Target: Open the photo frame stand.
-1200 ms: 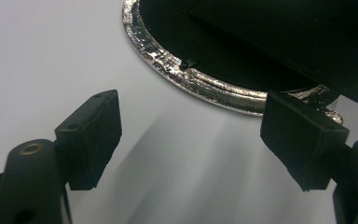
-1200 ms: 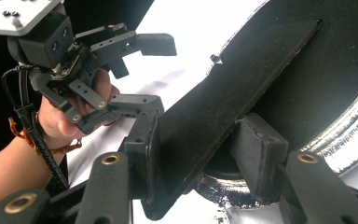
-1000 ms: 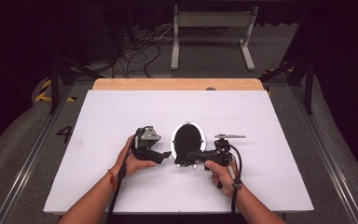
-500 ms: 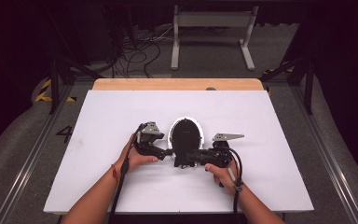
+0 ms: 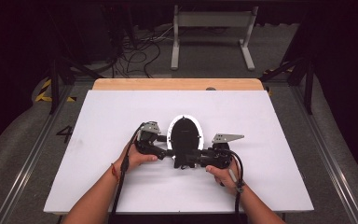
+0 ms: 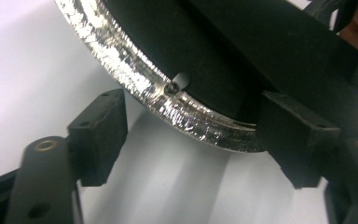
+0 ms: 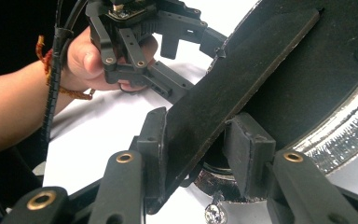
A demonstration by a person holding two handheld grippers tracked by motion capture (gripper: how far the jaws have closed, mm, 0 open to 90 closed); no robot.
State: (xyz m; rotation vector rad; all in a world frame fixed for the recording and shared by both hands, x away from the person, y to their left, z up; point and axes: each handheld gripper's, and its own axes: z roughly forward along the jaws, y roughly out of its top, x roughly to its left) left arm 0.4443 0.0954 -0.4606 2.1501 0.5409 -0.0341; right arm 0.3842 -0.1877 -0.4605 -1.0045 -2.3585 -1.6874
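A dark numeral "4" point(image 5: 66, 133) stands on the grey floor just left of the table point(image 5: 121, 107); nothing else is legible.

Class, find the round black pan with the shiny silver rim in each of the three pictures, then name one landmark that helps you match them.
High view: the round black pan with the shiny silver rim sits mid-table, between the two grippers.
Left gripper view: its rim curves across the upper half, above the jaws.
Right gripper view: its dark body takes up the right; its flat black handle runs down between the jaws.
Shared landmark: the white table top.
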